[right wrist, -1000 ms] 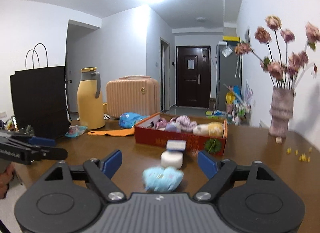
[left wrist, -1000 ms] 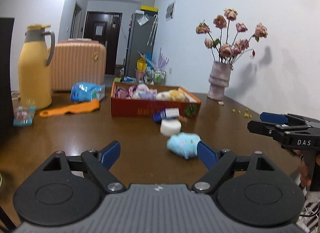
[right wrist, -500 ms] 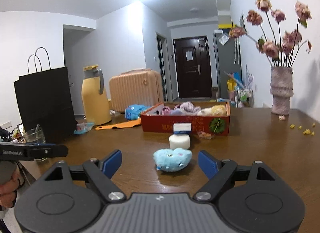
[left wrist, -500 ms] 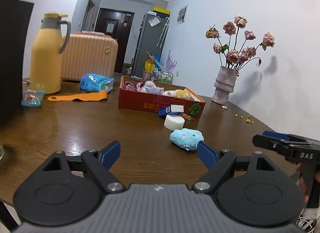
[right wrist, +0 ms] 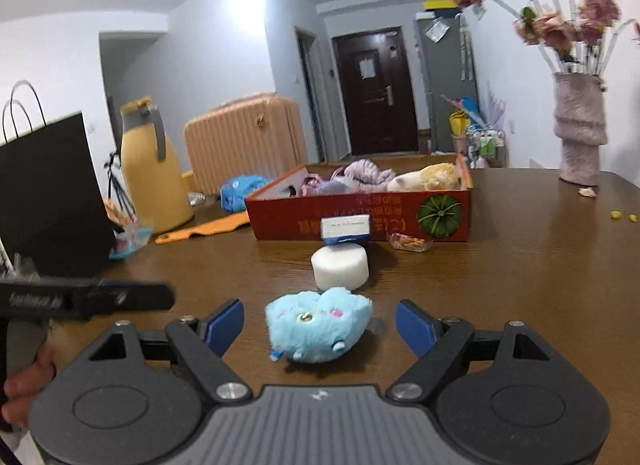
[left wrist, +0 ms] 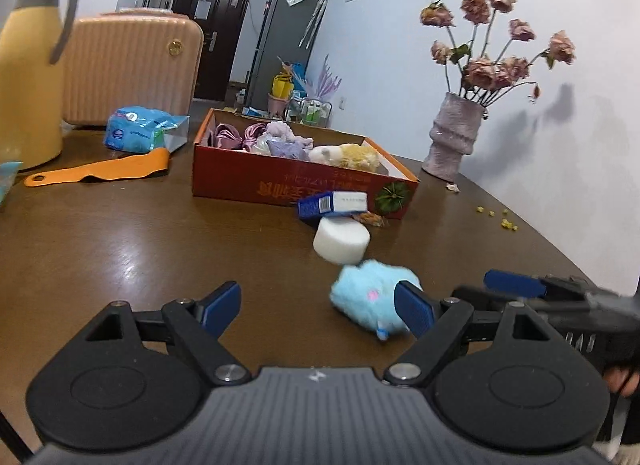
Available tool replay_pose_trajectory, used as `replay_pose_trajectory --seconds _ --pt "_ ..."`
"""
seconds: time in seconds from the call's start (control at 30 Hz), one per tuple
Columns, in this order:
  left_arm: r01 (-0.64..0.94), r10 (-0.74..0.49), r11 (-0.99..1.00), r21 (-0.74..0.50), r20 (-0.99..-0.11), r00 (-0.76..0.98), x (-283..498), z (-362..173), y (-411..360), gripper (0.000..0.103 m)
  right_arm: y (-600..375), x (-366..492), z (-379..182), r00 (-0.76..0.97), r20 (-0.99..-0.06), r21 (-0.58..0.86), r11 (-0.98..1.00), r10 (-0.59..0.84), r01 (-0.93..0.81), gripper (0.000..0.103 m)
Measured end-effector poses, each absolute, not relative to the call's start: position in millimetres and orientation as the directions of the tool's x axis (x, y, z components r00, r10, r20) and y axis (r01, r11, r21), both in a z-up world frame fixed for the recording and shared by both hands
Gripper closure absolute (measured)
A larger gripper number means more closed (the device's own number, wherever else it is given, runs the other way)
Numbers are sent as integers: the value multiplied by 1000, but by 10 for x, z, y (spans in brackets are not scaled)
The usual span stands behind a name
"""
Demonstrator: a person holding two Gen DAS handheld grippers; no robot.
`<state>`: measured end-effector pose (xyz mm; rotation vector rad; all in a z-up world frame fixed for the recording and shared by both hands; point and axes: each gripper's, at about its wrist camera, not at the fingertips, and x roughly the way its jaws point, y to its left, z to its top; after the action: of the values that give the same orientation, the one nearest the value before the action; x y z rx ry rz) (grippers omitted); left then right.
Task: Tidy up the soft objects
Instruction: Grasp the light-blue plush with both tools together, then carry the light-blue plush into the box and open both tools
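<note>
The right gripper (right wrist: 319, 323) has closed in, fingers apart around the blue plush toy (right wrist: 318, 323) near the tabletop's front edge, ready to grasp; the left gripper (left wrist: 318, 307) waits, fingers apart.

Left hand-held gripper (left wrist: 318, 307) fingers spread wide; right hand-held gripper (right wrist: 320, 323) likewise, both held low.

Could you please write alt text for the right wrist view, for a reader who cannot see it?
The open right gripper frames a fluffy blue plush toy lying on a brown wooden table. Beyond it stand a white foam cylinder and a red box of soft items; the left gripper enters from the left.
</note>
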<state>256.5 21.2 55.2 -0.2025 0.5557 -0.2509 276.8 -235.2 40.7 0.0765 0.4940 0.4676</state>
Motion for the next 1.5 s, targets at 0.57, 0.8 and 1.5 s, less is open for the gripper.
replay_pose_trajectory --seconds 0.57,0.8,1.5 --pt "271 -524 830 -487 -516 678 3566 49 148 44 -2336 3720 -59 647 -514 345 827 563 -444 43" --pt "244 -546 814 -528 -550 632 3731 -42 112 47 -2491 3688 -27 625 -503 395 802 597 -449 36" --pt "317 -588 785 -533 -477 654 3021 250 -242 73 -2779 3073 100 696 -441 467 807 566 -360 70"
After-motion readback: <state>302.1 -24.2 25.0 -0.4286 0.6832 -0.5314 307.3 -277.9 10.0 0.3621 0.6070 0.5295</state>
